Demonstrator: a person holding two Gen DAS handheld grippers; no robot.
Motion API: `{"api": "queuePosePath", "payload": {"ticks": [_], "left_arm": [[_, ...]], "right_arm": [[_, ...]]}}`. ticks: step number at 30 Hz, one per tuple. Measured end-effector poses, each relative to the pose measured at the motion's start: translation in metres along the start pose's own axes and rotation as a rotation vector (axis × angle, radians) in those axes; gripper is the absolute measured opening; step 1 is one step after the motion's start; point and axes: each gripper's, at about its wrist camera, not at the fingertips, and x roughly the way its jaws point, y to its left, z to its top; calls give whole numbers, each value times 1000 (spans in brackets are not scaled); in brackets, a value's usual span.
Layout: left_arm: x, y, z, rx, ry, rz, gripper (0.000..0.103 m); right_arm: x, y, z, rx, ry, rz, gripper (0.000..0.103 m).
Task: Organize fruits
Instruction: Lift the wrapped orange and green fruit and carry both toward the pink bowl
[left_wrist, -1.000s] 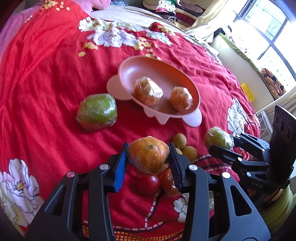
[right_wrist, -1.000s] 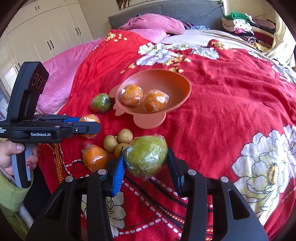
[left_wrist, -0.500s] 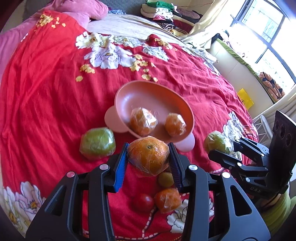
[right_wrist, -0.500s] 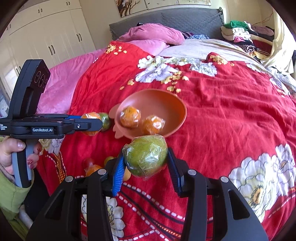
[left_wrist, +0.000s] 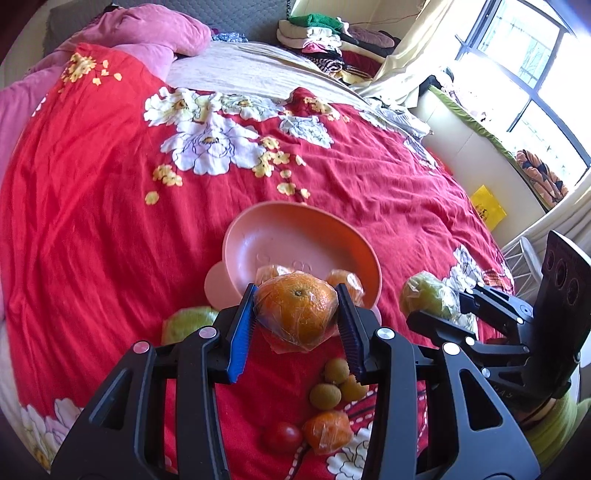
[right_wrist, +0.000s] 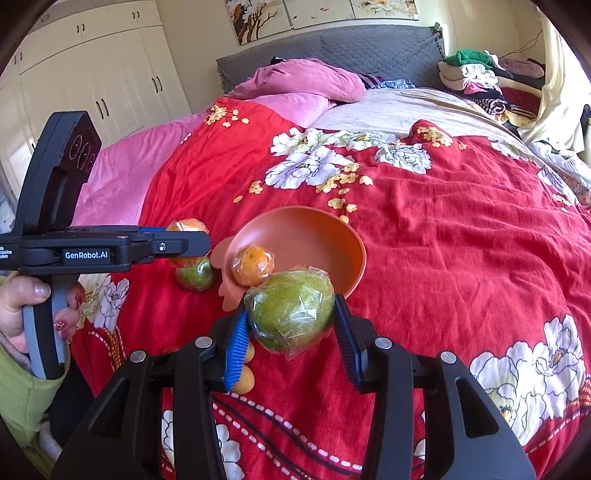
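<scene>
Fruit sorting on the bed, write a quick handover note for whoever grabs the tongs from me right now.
Left tongs: shut on a wrapped orange, held above the bedspread.
Right tongs: shut on a wrapped green fruit, also held up.
Bowl: two wrapped oranges inside.
Left on the bedspread: another green fruit, three small brown fruits, a tomato, a wrapped orange.
Next, probably: drop both held fruits in the bowl, then collect the rest.

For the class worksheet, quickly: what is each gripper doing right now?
Left gripper: shut on the wrapped orange.
Right gripper: shut on the wrapped green fruit.
</scene>
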Motion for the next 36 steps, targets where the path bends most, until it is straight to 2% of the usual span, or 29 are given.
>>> {"api": "queuePosePath", "payload": {"ticks": [36], "left_arm": [[38,1,37,19,10,-9,34]], "right_arm": [[22,-16,26,8,-11,-1,41]]}}
